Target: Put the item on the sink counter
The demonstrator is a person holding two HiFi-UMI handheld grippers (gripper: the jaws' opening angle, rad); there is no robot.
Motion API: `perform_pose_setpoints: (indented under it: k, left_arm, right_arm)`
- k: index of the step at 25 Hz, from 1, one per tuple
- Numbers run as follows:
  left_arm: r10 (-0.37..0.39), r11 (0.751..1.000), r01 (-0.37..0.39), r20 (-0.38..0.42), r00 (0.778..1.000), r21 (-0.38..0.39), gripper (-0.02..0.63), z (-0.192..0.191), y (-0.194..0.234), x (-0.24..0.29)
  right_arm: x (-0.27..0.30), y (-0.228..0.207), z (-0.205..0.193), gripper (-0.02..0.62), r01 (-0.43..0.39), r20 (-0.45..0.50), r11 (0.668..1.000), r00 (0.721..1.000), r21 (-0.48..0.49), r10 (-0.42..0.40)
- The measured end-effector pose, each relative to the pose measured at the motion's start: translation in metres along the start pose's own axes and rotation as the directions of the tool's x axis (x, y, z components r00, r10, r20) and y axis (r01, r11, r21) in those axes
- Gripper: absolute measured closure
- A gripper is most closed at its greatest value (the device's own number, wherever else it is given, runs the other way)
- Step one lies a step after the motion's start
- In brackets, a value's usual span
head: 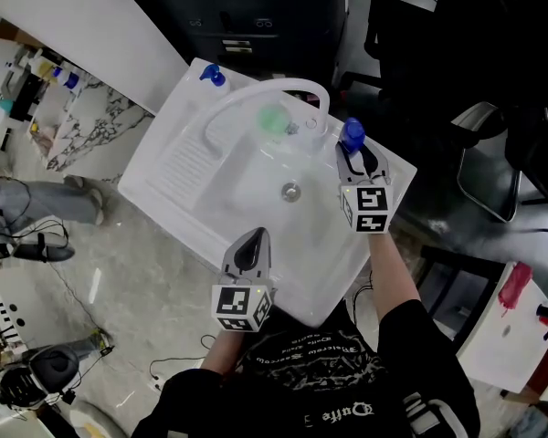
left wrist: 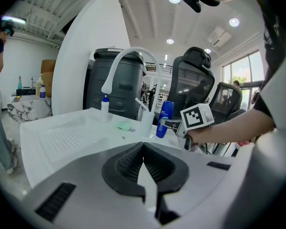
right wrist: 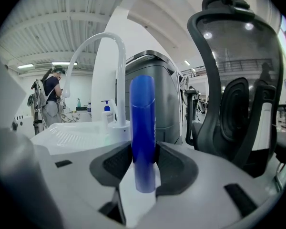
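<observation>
Right gripper (head: 357,156) over the right rear corner of the white sink (head: 178,167), near the foot of the faucet (head: 276,89). Its jaws stood partly apart and were clamped on a blue bottle (head: 352,135), one pad on each side. In the right gripper view the bottle (right wrist: 143,128) stood upright between the pads, its top well above them and its lower end below them. From the left gripper view the bottle (left wrist: 165,119) was low over the counter edge beside the faucet base. Could not tell whether its bottom touched the counter.

Left gripper (head: 253,241) hovered at the near edge of the sink, well apart from the right one, pointing toward the basin. Its jaws (left wrist: 143,146) were closed together with nothing between them.

A green lump (head: 274,119) lay in the basin under the faucet arch. A small white pump bottle (head: 212,76) with a blue top stood at the far left corner of the counter. Drain (head: 290,190) was bare in the middle of the basin.

Beyond the sink were a grey bin (right wrist: 157,94) and a black mesh office chair (right wrist: 238,80). A person (right wrist: 50,99) stood far off to the left.
</observation>
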State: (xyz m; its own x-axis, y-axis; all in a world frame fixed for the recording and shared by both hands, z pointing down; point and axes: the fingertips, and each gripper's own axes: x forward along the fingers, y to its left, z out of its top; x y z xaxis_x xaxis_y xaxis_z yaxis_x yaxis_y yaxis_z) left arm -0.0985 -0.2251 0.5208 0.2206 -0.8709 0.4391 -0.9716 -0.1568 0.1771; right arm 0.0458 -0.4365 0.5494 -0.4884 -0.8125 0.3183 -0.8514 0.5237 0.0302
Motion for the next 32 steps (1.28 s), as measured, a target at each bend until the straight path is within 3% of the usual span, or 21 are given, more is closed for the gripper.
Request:
perform_pose_setpoints:
  k: [3,7,14,21,32]
  left_arm:
    - [-0.031,0.999,0.031,-0.027,0.999,0.007,0.6,-0.005,-0.004,-0.002]
    - [-0.057,0.998,0.057,-0.037,0.998,-0.009,0.6,-0.007,-0.004,-0.004]
    - [-0.109,0.994,0.109,0.02,0.994,-0.016,0.6,0.007,-0.011,-0.015]
    - [-0.17,0.985,0.17,0.079,0.982,0.016,0.6,0.02,-0.019,-0.036]
    - [-0.268,0.961,0.253,0.15,0.952,0.11,0.6,0.031,-0.029,-0.064]
  right_arm:
    - [0.0,0.001,-0.001,0.432,-0.035,-0.036,0.998,0.999,0.053,0.037]
    - [-0.011,0.004,0.015,0.339,-0.041,-0.009,0.997,0.999,0.068,0.042]
    - [-0.057,0.012,0.048,0.336,0.006,0.059,0.994,0.998,0.107,-0.012]
    - [-0.115,0.042,0.061,0.336,-0.003,0.071,0.999,0.998,0.051,0.0]
    - [-0.187,0.097,0.042,0.336,0.044,0.1,0.993,0.994,0.107,-0.055]
